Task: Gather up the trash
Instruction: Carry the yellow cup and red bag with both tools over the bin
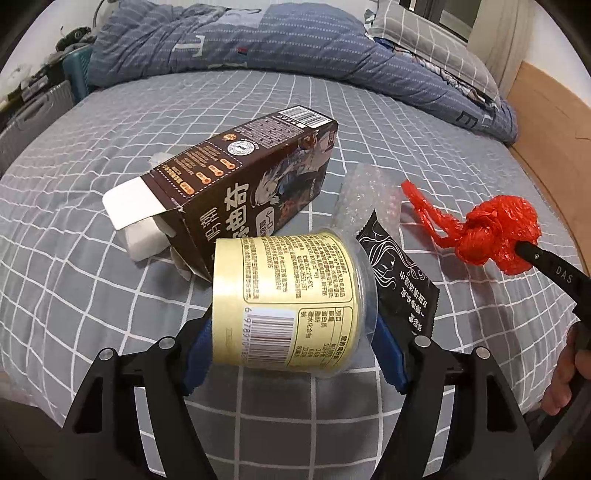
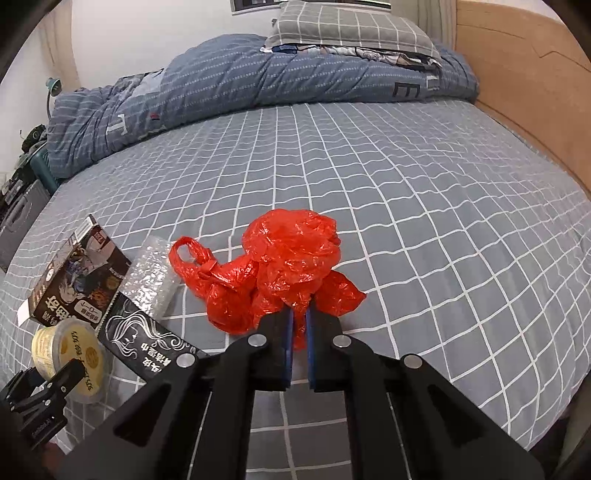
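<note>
A pale yellow plastic cup point(image 1: 291, 291) with a barcode label lies on its side between the blue pads of my left gripper point(image 1: 291, 332), which presses on both of its sides. The right wrist view shows the same cup point(image 2: 66, 347) at lower left with the left gripper point(image 2: 55, 373) around it. My right gripper point(image 2: 299, 321) is shut on a crumpled red plastic bag point(image 2: 291, 258). In the left wrist view the red bag point(image 1: 495, 232) hangs off the right gripper's tip point(image 1: 524, 247), just above the bed.
On the grey checked bedsheet point(image 2: 424, 206) lie an open brown carton point(image 1: 240, 177), bubble wrap point(image 1: 365, 199) and a black sachet point(image 1: 402, 280). A blue quilt point(image 1: 258, 40) and pillows point(image 2: 351, 26) fill the far side. A wooden bed frame point(image 2: 524, 92) runs along the right.
</note>
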